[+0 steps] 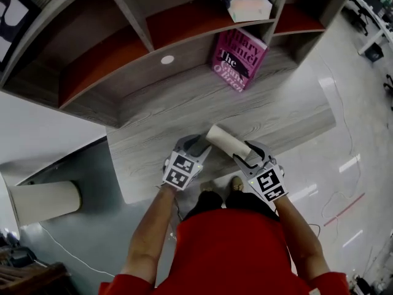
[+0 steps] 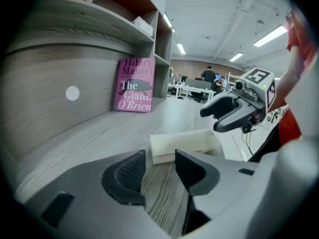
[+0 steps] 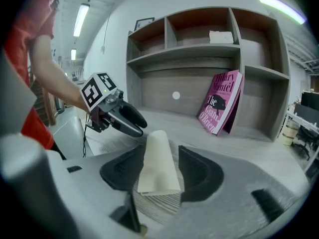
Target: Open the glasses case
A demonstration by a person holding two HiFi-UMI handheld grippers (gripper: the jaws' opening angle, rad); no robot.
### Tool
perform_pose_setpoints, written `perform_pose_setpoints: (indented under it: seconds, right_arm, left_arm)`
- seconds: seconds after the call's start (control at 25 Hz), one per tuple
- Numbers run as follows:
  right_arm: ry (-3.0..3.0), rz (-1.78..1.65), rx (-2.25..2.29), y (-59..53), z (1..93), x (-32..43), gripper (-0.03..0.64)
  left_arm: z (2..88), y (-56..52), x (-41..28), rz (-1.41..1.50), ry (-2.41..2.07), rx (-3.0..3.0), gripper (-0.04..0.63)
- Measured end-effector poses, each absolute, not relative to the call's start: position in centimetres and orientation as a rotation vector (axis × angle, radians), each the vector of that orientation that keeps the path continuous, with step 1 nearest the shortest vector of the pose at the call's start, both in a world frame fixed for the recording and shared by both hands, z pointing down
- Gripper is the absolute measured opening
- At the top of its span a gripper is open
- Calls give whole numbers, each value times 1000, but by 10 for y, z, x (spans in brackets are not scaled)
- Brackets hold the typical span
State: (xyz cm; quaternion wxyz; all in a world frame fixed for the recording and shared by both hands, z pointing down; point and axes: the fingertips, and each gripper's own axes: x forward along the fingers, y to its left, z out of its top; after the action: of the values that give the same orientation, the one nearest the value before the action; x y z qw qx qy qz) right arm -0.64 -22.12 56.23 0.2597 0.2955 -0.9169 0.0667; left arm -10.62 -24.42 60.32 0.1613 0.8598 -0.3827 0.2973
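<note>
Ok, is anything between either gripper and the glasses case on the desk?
Nothing visible. The glasses case lies alone on the desk. The right gripper has its open jaws on either side of one end without pressing it. The left gripper has its open jaws facing the other end across bare wood. The book leans far back.

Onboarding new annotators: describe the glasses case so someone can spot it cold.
Find the grey wood-grain counter under the shelves. Near its front edge lies the glasses case, resting on the wood. It is a plain cream oblong with rounded sides, unlike the pink book that stands at the back.
</note>
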Motion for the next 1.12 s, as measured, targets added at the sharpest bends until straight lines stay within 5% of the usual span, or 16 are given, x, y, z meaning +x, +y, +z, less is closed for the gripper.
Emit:
perform_pose_setpoints:
  seconds: [0.48,1.12]
  right_arm:
    - [-2336,229,673,-213,610,-3,336]
    - [-2349,399,590,-216,620,1,322]
  left_arm:
    - [634,-244,-97,936,-914,2404,186]
    - [636,-246,-90,961,-838,2397,149]
